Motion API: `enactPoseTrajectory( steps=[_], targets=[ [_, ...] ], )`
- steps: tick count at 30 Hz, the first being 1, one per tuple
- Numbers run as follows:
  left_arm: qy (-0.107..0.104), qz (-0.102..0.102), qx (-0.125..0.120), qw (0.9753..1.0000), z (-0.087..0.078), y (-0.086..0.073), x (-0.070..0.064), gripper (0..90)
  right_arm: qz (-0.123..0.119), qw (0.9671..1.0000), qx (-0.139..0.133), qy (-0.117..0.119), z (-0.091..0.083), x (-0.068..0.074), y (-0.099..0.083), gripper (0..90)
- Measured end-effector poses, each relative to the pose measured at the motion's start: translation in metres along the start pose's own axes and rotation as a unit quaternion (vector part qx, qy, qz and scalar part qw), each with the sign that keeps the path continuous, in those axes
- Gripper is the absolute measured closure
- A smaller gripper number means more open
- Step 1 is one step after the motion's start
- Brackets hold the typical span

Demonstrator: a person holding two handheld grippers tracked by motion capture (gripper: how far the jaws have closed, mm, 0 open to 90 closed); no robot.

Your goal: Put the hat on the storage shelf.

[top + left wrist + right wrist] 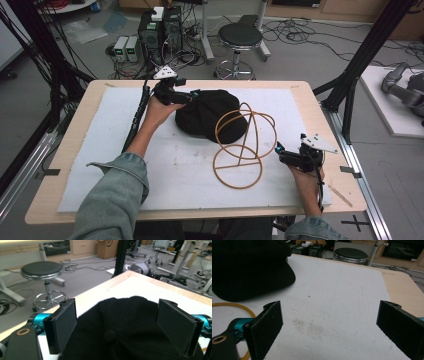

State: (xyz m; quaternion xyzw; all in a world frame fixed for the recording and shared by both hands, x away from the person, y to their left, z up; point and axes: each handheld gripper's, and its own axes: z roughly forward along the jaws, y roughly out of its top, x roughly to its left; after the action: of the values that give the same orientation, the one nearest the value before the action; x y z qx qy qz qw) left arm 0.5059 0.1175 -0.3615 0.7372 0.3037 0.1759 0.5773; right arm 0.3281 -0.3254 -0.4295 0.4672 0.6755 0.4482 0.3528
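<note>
Left hand-held gripper (192,94) reached out, jaws apart around the cap (210,115); right hand-held gripper (280,150) low on the surface (310,110), jaws wide apart.

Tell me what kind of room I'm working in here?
Likely a robotics or data-collection lab: cables sprawl over the floor, computer towers and a black stool stand behind the padded table, framed by black struts.

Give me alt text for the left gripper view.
A black cap sits between the open jaws of the left hand-held gripper, on a white-covered table. Beyond the table edge stands a round black stool on a grey floor strewn with cables.
</note>
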Motion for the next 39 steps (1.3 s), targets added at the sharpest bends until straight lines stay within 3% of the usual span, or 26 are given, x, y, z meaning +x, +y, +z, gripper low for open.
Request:
enactPoseTrajectory(
  steps=[5, 13, 29, 36, 39],
  targets=[
    [0.003, -0.012, 0.001, 0.9999, 0.012, -0.013, 0.002, 17.5, 0.001, 1.0, 0.005, 0.003, 0.001, 0.001, 0.0, 6.4],
    [0.006, -0.023, 0.027, 0.9994, 0.026, -0.024, 0.005, 17.9, -0.001, 1.0, 0.006, 0.004, 0.001, 0.001, -0.001, 6.4],
    [-0.012, -0.04, 0.068, 0.9968, 0.043, -0.039, 0.008, 21.0, 0.0, 0.9999, 0.008, 0.007, 0.002, 0.001, -0.001, 6.4],
    [-0.019, -0.032, 0.078, 0.9962, 0.046, -0.041, 0.007, 26.6, 0.001, 0.9999, 0.008, 0.007, 0.003, 0.001, -0.001, 6.4],
    [-0.032, -0.039, 0.086, 0.995, 0.046, -0.041, 0.007, 34.5, 0.001, 0.9999, 0.008, 0.006, 0.003, 0.001, -0.001, 6.4]
  ],
)
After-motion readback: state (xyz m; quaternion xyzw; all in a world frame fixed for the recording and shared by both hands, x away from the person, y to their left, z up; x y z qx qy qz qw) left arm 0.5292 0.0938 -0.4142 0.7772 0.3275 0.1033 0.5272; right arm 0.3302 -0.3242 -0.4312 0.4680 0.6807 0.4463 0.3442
